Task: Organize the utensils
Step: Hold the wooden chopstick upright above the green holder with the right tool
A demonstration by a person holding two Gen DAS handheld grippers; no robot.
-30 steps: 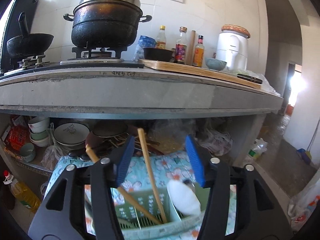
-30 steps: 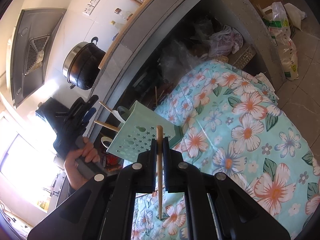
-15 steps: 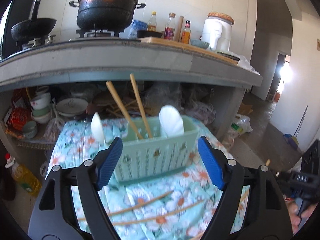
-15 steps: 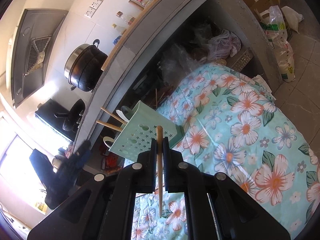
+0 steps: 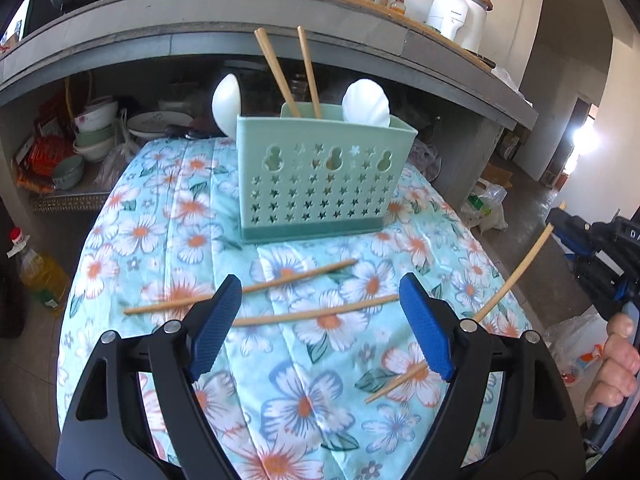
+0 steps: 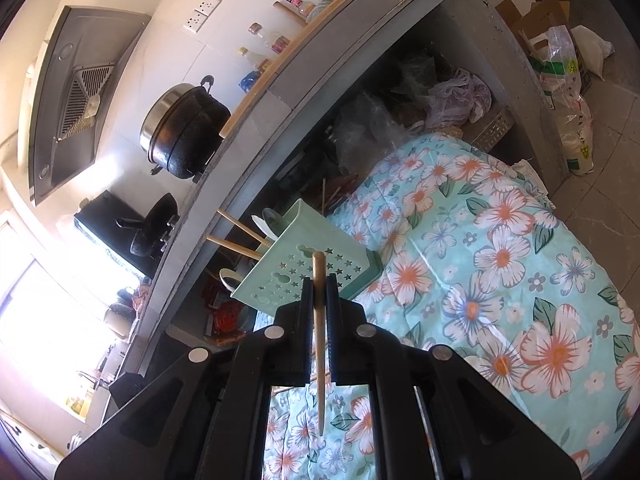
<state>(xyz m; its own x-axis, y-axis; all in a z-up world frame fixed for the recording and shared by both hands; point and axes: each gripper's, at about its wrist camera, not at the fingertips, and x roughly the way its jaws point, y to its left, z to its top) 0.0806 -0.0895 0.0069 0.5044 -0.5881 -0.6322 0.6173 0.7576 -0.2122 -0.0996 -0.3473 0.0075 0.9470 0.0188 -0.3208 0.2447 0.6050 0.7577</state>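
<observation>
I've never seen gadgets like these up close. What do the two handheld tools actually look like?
The left tool has chunky black plastic arms with round silver screws and two blue ribbed pads. The right tool has the same black frame and silver screws. No cables or sleeves show.

A home kitchen: pot [image 6: 184,136] on stove, range hood [image 6: 76,92], stacked bowls [image 5: 94,132].

We note a grey concrete counter [image 5: 360,40] against a white tiled wall [image 6: 168,56], range hood [image 6: 76,92] above, cluttered shelf [image 5: 68,196] beneath, tiled floor [image 6: 600,200], bright window [image 6: 36,300], sunlit doorway [image 5: 584,144].
</observation>
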